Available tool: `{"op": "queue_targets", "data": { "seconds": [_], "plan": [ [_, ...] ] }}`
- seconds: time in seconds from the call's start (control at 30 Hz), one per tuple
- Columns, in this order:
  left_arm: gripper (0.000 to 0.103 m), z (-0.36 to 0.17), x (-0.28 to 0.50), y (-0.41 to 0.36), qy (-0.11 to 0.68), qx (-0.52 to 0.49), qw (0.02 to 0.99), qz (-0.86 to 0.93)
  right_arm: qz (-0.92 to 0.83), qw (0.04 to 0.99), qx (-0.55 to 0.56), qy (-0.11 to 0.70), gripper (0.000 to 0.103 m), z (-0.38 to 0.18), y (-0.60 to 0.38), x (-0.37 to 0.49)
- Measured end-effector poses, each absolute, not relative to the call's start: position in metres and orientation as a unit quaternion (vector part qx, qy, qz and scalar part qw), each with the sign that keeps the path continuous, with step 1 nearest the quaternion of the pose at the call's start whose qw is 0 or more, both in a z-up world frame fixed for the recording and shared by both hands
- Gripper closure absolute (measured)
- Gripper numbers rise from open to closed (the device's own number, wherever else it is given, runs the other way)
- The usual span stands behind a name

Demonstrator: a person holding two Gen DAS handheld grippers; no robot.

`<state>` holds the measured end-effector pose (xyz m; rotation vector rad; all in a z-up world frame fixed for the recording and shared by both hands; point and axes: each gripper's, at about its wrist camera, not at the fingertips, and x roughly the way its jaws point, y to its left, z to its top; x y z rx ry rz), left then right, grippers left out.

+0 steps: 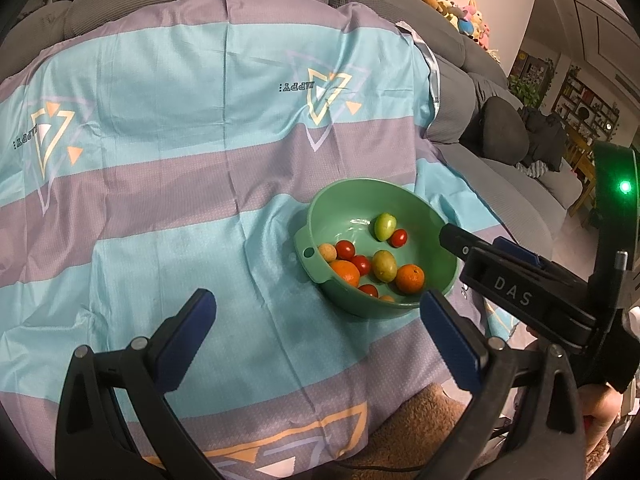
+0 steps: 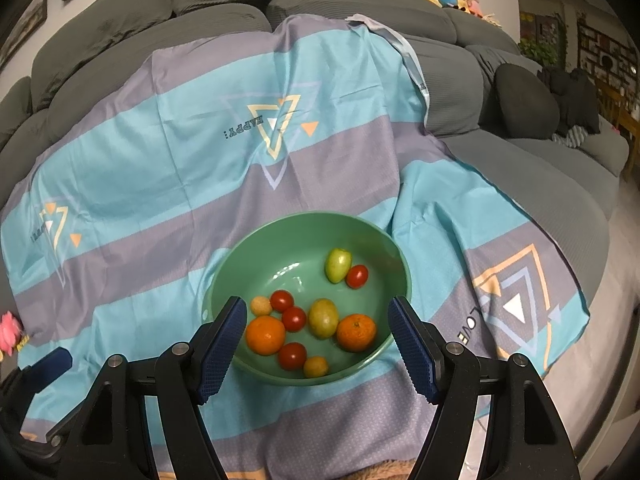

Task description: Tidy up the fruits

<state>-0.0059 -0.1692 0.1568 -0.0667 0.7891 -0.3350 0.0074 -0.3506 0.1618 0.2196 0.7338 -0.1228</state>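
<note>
Fruit lies in the round green plastic bowl [image 2: 308, 248], directly ahead of the right gripper [image 2: 316, 340], nearer than the left gripper [image 1: 316, 312]; both jaws released, probably empty.

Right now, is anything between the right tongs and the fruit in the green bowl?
Nothing visible blocks them. The right tongs are open just above the near rim of the round green plastic bowl, and the two oranges, small red tomatoes and green oval fruits lie uncovered inside. The left tongs are off to the side.
</note>
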Motion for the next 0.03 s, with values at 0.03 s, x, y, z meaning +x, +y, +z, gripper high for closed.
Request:
{"op": "queue_targets", "data": {
  "seconds": [0.03],
  "plan": [
    [0.001, 0.1568, -0.0068, -0.1696, 0.382, -0.033, 0.909, -0.162, -0.059, 0.926, 0.105, 0.358, 0.029, 0.1620, -0.3512, 0.0075]
  ]
}}
